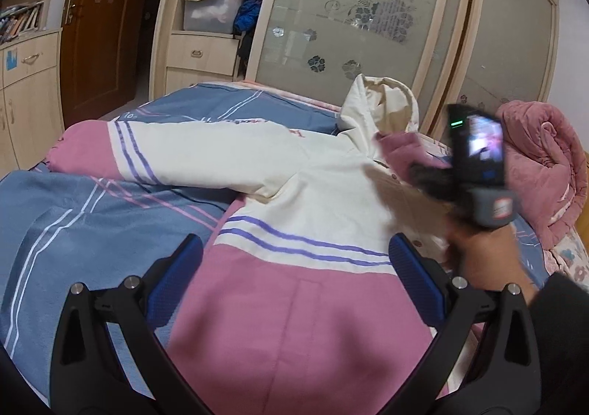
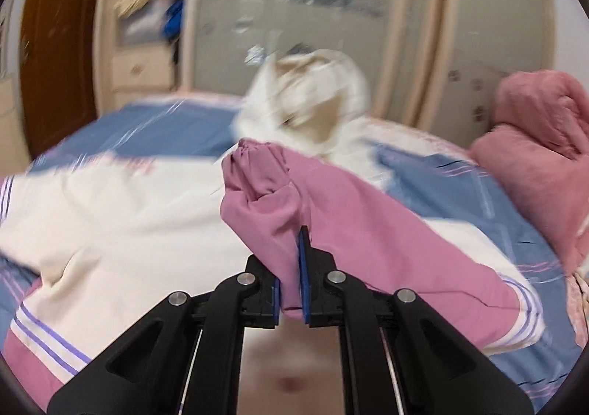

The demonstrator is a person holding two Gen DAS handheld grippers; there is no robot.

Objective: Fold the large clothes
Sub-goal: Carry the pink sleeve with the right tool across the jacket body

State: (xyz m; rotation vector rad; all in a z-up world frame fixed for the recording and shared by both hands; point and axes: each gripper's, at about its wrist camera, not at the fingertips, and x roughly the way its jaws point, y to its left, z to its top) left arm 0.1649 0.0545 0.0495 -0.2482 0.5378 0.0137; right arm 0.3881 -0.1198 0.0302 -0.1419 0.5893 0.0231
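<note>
One soft, bulky jacket point(image 1: 294, 194) is lying on the bed point(image 1: 73, 231); the right gripper point(image 2: 291, 267) is pinching its pink sleeve cuff point(image 2: 265, 179) near the hood point(image 2: 313, 102), while the left gripper point(image 1: 294, 278) is hovering wide-jawed over the hem.

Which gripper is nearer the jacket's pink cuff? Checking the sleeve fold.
Right: the right gripper is shut on the pink cuff; the left gripper hovers open over the jacket's hem.

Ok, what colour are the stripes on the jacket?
Purple, running in thin lines where the jacket changes from cream to pink; clearest in the left wrist view.
</note>
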